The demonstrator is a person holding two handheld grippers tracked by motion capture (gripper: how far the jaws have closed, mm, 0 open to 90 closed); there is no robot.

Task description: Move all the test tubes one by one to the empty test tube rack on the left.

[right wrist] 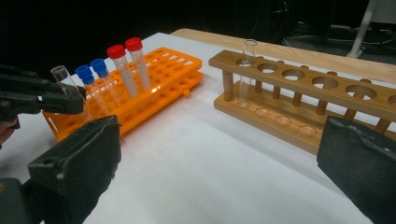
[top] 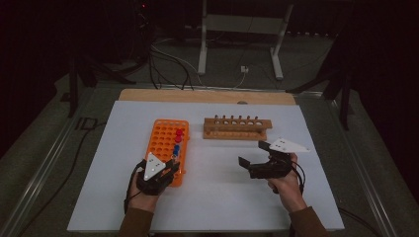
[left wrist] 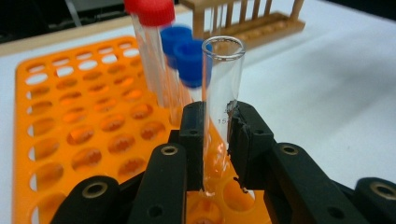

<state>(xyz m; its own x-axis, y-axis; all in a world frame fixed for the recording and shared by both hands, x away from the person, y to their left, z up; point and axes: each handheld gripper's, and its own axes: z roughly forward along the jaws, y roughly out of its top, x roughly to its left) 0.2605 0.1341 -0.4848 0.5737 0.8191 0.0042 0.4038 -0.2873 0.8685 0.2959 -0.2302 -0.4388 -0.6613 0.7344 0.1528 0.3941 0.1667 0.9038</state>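
Black jaws of the left gripper (left wrist: 216,140) are clamped on an uncapped clear glass test tube (left wrist: 221,88), which stands upright between the pads with its rounded bottom just above a hole at the near right corner of the orange plastic tube rack (left wrist: 70,116). In the high view this gripper (top: 170,168) sits over the rack's near end (top: 160,129), held by the person's left hand (top: 143,195). Just beyond the gripped tube, along the rack's right side, stand two blue-capped clear tubes (left wrist: 184,56) and, farther still, two red-capped clear tubes (left wrist: 154,28); the rest of the rack's holes look empty. To the right, on the white table sheet (top: 217,197), the right gripper (top: 254,155) is held by the right hand (top: 286,185) with its two padded jaws wide apart and gripping nothing. Its own view looks across the sheet (right wrist: 210,154) between those jaws toward the light wooden test tube rack (right wrist: 327,93) at the far right, which holds one clear uncapped tube (right wrist: 246,72) upright in its leftmost hole; its other holes are empty. The two racks lie near each other but apart.
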